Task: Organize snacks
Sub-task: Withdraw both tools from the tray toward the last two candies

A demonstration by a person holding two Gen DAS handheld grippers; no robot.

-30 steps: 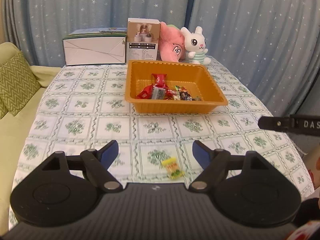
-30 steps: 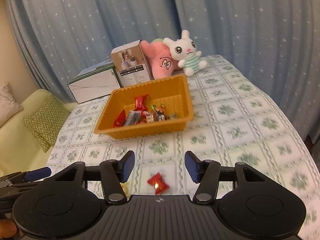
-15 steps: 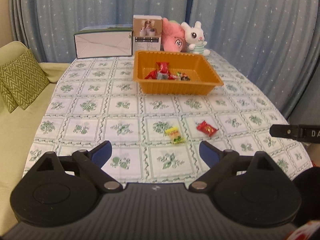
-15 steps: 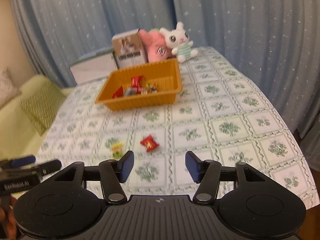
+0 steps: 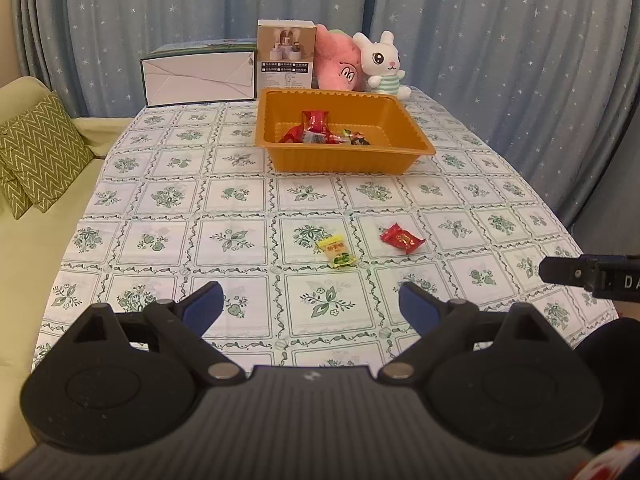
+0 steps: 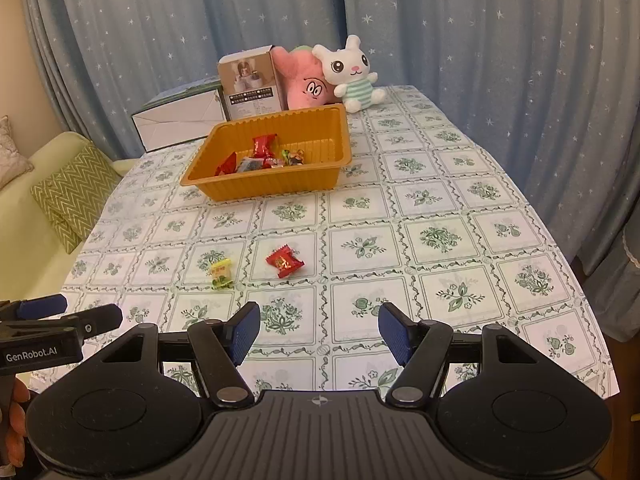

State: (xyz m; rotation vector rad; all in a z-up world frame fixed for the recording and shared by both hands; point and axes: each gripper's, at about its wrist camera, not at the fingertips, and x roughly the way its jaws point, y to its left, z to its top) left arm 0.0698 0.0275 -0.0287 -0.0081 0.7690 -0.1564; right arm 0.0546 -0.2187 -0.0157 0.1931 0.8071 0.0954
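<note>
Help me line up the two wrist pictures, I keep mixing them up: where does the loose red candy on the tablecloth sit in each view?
Left wrist: red candy lies right of centre, to the right of the yellow candy.
Right wrist: red candy lies left of centre, again to the right of the yellow candy.
Shared landmark: the orange tray stands farther back on the table in both.

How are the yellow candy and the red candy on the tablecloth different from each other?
Colour: the yellow candy has a yellow and green wrapper, while the red candy is red with gold print. Place: in the right wrist view, the yellow candy lies to the left of the red candy. Size: the red candy looks a little wider. Both are wrapped, lie loose on the tablecloth, apart from each other, outside the orange tray, and no gripper touches them.
</note>
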